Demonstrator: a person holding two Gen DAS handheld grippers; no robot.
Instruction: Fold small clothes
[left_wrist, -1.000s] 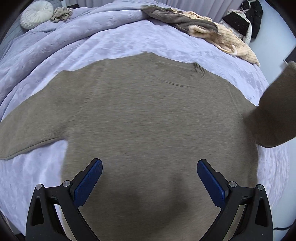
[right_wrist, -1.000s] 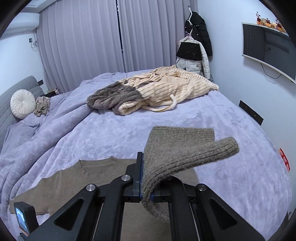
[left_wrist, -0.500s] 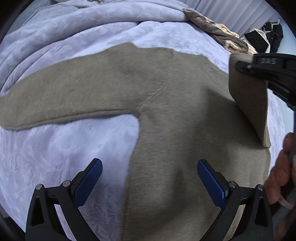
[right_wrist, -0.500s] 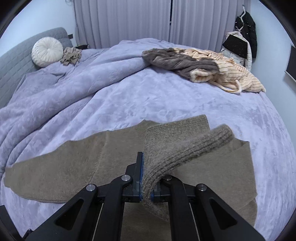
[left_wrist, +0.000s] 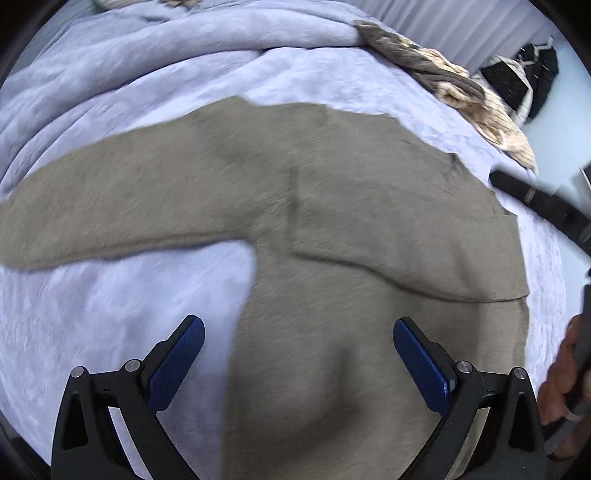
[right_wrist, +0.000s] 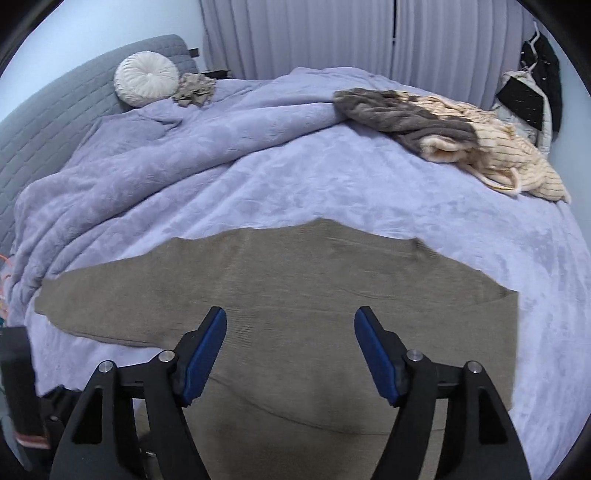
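A taupe knit sweater (left_wrist: 332, 229) lies flat on the lavender bed cover (left_wrist: 110, 332). Its right sleeve (left_wrist: 406, 236) is folded across the chest; its left sleeve (left_wrist: 110, 199) stretches out to the left. My left gripper (left_wrist: 298, 354) is open and empty above the sweater's lower body. My right gripper (right_wrist: 290, 350) is open and empty above the sweater (right_wrist: 295, 288), near the folded sleeve. Part of the right gripper shows at the right edge of the left wrist view.
A pile of grey and cream striped clothes (right_wrist: 443, 129) lies at the far right of the bed. A round white cushion (right_wrist: 146, 83) and a small crumpled cloth (right_wrist: 195, 88) sit by the grey headboard. Dark clothes (right_wrist: 535, 81) hang by the curtains.
My right gripper has opened and let go of the right sleeve, which now lies folded across the sweater's chest. The right gripper has drawn back. The left gripper stays open.
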